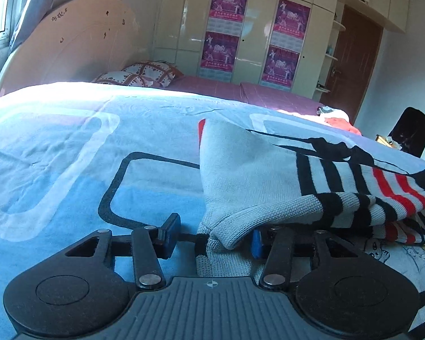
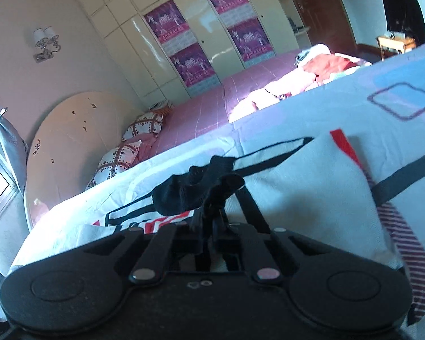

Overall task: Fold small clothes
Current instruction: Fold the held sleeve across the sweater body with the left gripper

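Right gripper (image 2: 212,226) pinched tight on sweater (image 2: 311,187) collar

Left gripper (image 1: 212,235) low over blue patterned bedsheet (image 1: 70,170), jaws apart around ribbed hem of grey knit sweater (image 1: 240,175) with black and red stripes, toward bed's right edge.

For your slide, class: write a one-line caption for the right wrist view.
Right gripper pinches the black edge of a grey striped sweater on a blue patterned bedspread.
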### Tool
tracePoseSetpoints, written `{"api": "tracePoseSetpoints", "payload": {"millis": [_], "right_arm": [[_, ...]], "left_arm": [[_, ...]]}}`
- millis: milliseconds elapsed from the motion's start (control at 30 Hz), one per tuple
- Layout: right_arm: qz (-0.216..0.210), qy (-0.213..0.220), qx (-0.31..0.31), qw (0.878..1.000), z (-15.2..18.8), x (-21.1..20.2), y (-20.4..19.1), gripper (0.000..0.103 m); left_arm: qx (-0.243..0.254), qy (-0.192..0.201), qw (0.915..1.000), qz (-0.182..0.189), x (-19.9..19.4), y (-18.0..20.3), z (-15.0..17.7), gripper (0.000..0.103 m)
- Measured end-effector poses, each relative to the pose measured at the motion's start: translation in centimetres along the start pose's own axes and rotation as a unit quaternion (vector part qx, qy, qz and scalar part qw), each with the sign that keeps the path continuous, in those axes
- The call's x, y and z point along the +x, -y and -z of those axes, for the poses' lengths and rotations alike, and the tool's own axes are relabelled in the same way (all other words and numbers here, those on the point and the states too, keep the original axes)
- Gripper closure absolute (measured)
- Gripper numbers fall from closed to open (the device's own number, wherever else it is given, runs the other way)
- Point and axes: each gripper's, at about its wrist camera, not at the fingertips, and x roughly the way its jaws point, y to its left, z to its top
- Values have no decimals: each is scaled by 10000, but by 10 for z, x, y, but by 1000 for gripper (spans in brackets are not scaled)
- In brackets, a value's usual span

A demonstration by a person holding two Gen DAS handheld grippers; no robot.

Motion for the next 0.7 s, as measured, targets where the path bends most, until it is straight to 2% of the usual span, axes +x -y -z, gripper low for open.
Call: {"api": "tracePoseSetpoints", "payload": {"millis": [100,167,267,400,500,633,700], "right_arm": [[333,-47,54,9994,6,-1,17,96],[479,-419,231,9977,13,15,32,96],[404,-414,161,9982,17,17,32,96],[160,-247,-96,9995,11,9,19,96],[68,-216,-256,9994,8,6,11,96],[506,-613,-213,9966,24,20,28,97],[380,-582,48,9976,32,20,41,97]], "left_arm": [[45,-40,10000,23,1,2,0,54],[109,-68,9999,10,2,4,-1,54],[-45,-39,9999,87,2,-1,-2,54],[-747,17,9968,297,2,-20,0,54],[-955,37,9950,304,5,-27,2,55],[-784,-108,9963,330,12,-25,-1,54],[-455,-152,9985,275,12,-20,-2,54]]}}
